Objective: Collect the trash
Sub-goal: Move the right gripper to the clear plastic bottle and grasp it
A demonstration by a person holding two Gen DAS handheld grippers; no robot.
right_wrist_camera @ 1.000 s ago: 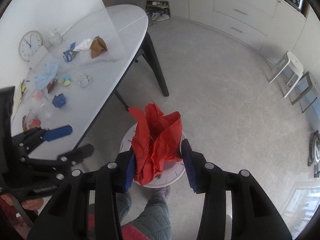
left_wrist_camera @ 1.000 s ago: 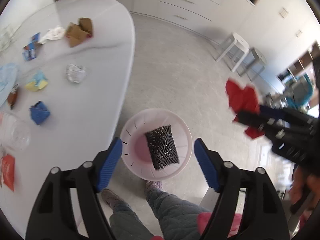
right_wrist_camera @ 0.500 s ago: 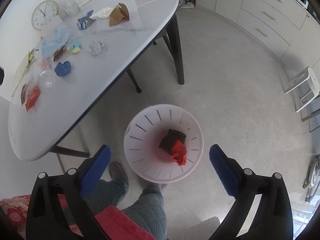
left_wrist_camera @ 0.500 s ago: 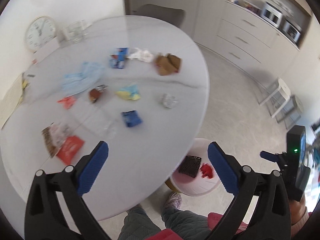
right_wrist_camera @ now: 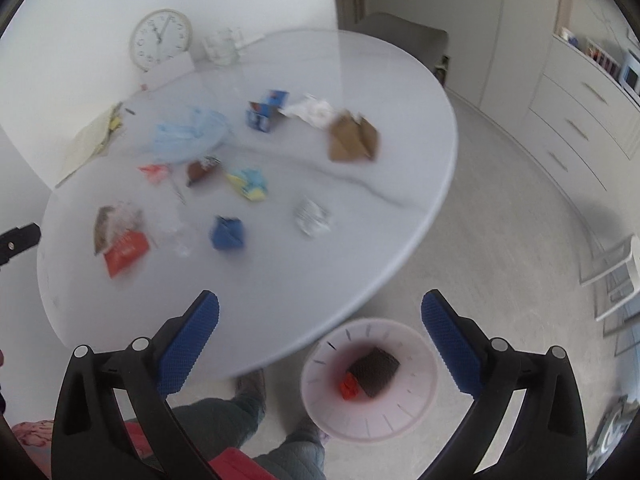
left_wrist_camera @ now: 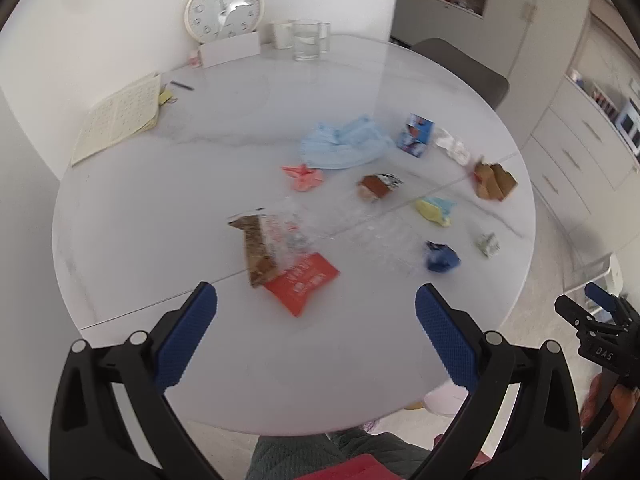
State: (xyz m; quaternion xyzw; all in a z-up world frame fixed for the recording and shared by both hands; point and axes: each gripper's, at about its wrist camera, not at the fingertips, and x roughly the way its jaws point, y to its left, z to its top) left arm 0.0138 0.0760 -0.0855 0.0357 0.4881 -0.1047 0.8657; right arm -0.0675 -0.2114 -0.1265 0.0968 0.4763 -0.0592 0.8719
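Both claws now hang spread wide and empty. The right claw (right_wrist_camera: 320, 344), which a second ago pinched a red crumpled paper, has let it go: the red paper (right_wrist_camera: 349, 386) now lies in the pink slotted bin (right_wrist_camera: 412, 420) on the floor, touching the black mesh piece (right_wrist_camera: 374, 367) already there. The left claw (left_wrist_camera: 316, 340) has just opened fully too, with nothing between its pads, and has swung from over the bin to face the white table (left_wrist_camera: 120, 216).

So one drop is done and the next pick begins. Much trash remains on the table. In the left wrist view, a red packet (left_wrist_camera: 302, 282) lies just at 12 o'clock of the left claw, touching a brown-and-clear wrapper (left_wrist_camera: 264, 246). A blue crumpled wad (left_wrist_camera: 440, 257) sits at 2 o'clock, and farther off lie a yellow scrap (left_wrist_camera: 435, 210), a light-blue face mask (left_wrist_camera: 344, 148) and brown paper (left_wrist_camera: 494, 182). The red packet looks like the likeliest next target.
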